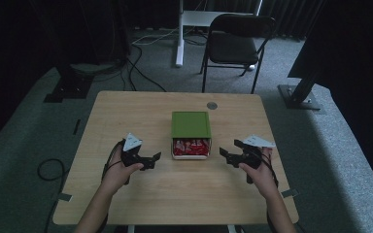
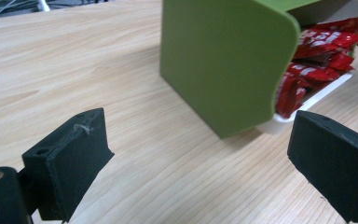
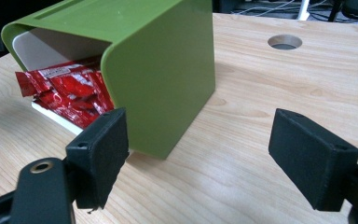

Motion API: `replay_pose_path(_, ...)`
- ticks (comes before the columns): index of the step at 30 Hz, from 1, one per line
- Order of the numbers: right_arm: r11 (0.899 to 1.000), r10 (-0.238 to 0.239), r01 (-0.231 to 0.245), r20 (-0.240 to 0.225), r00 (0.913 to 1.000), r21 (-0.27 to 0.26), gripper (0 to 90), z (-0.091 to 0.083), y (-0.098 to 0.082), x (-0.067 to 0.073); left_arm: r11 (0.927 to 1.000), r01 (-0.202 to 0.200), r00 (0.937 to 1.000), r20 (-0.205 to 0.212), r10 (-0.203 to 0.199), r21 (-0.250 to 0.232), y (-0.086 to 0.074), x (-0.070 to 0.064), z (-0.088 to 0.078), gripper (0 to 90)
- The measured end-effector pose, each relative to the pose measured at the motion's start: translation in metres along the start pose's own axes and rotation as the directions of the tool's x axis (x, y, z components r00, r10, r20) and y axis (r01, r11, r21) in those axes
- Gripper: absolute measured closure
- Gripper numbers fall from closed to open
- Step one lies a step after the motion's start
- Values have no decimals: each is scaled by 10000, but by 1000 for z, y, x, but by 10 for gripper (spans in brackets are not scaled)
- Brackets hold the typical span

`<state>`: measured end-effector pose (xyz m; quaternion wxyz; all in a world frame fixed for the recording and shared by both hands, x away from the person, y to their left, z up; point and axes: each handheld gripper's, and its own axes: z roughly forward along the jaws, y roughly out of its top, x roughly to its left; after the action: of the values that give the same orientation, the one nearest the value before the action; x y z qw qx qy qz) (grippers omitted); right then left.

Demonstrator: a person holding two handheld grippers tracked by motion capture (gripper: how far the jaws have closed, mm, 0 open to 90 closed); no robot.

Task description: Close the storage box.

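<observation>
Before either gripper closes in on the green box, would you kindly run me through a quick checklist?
1. Left gripper jaws open and empty: ok.
2. Right gripper jaws open and empty: ok.
3. Green box sits flat on the table, between the two grippers: ok.
4. White drawer partly pulled out toward the person: ok.
5. Red packets lie inside the drawer, none spilled on the table: ok.
6. Whether a packet will snag under the box edge: cannot tell.

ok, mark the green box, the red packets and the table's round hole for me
green box (image 1: 190,124), high view, middle of its top face.
red packets (image 3: 72,91), right gripper view, on the stack in the white tray.
round hole (image 3: 285,42), right gripper view, centre of the opening in the tabletop.
</observation>
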<state>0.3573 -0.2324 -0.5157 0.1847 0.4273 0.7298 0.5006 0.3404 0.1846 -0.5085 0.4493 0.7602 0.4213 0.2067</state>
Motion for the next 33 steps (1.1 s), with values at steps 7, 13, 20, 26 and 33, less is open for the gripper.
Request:
replay_pose_path(7, 9997, -72, 67, 217, 9997, 243, 184, -6, -12, -2, 9995, 246, 9987, -447, -237, 204, -15, 13, -12, 59)
replay_pose_path(13, 9991, -32, 12, 455, 9990, 427, 184, -10, -22, -7, 9986, 425, 9969, -669, -403, 311, -24, 19, -19, 59)
replay_pose_path(20, 9978, 91, -139, 737, 9972, 654, 183, -13, -36, -13, 9963, 745, 9909, -1155, -692, 420, -38, 28, -25, 60)
replay_pose_path(26, 9978, 231, -300, 1138, 9932, 594, 171, -19, -45, -16, 9947, 841, 9841, -1618, -736, 591, -49, 36, -33, 59)
replay_pose_path(33, 9961, 323, -437, 1437, 9891, 763, 164, -26, -57, -19, 9909, 1091, 9712, -2209, -893, 790, -63, 43, -40, 60)
